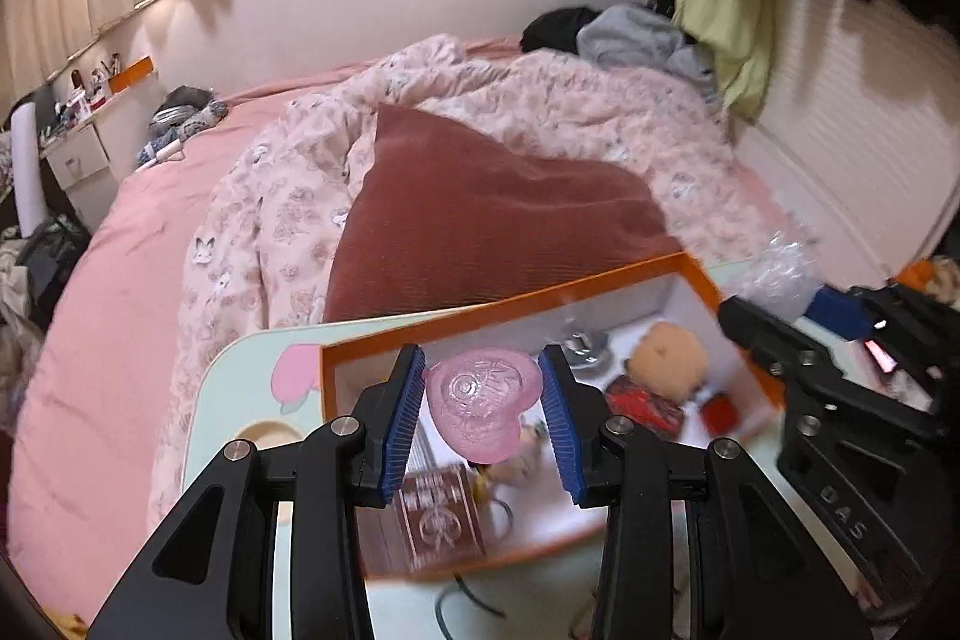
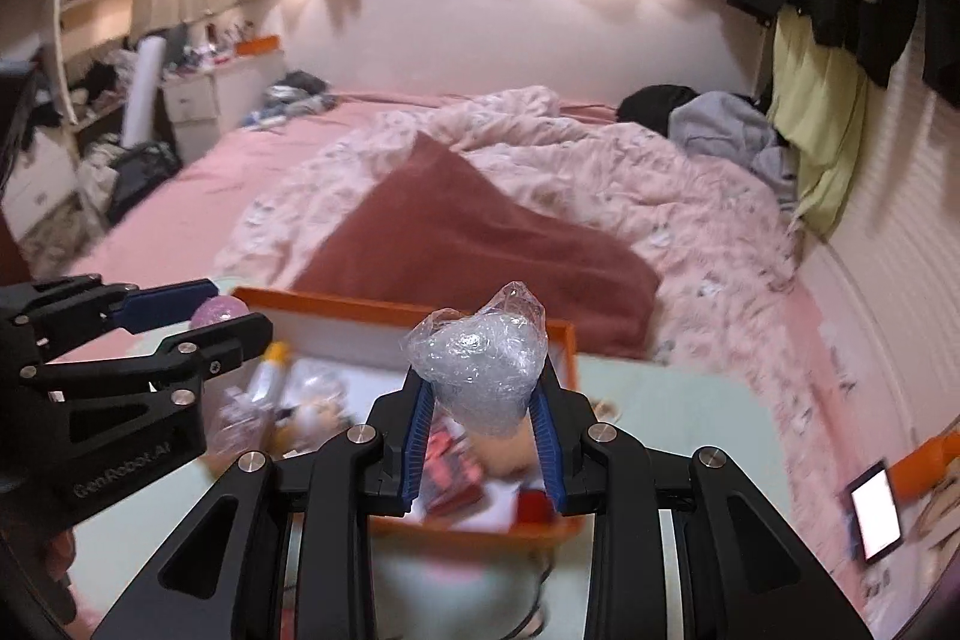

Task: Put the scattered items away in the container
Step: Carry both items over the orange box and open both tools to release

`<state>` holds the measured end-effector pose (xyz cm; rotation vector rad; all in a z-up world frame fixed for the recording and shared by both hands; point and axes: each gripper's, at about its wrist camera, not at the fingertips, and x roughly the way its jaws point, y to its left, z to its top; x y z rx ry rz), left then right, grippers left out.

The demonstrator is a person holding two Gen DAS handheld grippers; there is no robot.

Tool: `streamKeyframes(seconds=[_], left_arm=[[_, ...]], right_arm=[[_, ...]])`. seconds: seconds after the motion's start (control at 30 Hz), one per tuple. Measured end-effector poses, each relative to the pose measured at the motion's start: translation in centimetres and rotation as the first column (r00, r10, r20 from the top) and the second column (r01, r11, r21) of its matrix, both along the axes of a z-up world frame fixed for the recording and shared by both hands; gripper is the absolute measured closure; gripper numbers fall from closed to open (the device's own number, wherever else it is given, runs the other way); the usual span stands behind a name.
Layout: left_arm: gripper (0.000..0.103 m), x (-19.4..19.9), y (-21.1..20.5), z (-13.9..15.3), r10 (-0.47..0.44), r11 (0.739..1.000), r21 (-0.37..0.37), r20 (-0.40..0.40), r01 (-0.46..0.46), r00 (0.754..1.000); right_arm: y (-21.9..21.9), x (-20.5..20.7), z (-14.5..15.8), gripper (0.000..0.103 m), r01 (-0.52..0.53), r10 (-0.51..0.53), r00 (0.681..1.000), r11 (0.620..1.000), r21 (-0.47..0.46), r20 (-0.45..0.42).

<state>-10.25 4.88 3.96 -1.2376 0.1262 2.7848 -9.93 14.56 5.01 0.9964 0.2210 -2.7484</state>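
Note:
An orange-rimmed box (image 1: 510, 303) with a white inside stands on a pale green table (image 1: 240, 358). My left gripper (image 1: 483, 400) is shut on a pink translucent heart-shaped case (image 1: 480, 409) and holds it above the box. My right gripper (image 2: 485, 412) is shut on a crumpled bubble-wrap bundle (image 2: 480, 364) above the same box (image 2: 414, 310). Inside the box lie a tan plush (image 1: 666, 355), a red packet (image 1: 645, 409), a small red cube (image 1: 720, 412) and a brown booklet (image 1: 441, 520). The right gripper shows at the right of the left wrist view (image 1: 774, 340); the left gripper shows at the left of the right wrist view (image 2: 198, 316).
The table sits on a bed with a pink sheet (image 1: 120, 280), a floral duvet (image 1: 540, 112) and a dark red pillow (image 1: 492, 226) just behind the box. A lit phone (image 2: 876, 511) lies to the right. A black cable (image 1: 474, 601) lies in front of the box.

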Motion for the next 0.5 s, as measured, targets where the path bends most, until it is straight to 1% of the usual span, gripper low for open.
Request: streamKeyframes(seconds=[0.1,0.2,0.37,0.43,0.5], left_arm=[[0.062,-0.5,0.6,-1.5,-0.009,1.000,0.002,0.036,0.009,0.999],[0.062,-0.5,0.7,-2.4,-0.013,1.000,-0.001,0.053,0.013,0.999],[0.062,-0.7,0.2,-2.8,0.010,1.000,-0.009,0.062,-0.009,0.998],[0.062,-0.8,0.0,-2.7,0.015,1.000,-0.002,0.065,-0.015,0.998],[0.062,-0.9,-0.1,-2.8,-0.003,1.000,0.015,0.085,0.002,0.996]], right_arm=[[-0.3,-0.8,-0.8,0.073,0.006,-0.006,1.000,0.999,0.033,0.013],[-0.3,-1.1,-1.6,0.073,0.002,-0.003,1.000,0.999,0.032,0.030],[-0.4,-1.6,-2.2,0.073,0.000,-0.002,0.999,1.000,0.030,0.041],[-0.5,-1.6,-2.2,0.073,-0.002,0.000,0.999,1.000,0.029,0.041],[-0.6,-1.7,-2.1,0.073,-0.007,0.006,0.999,1.000,0.028,0.037]])
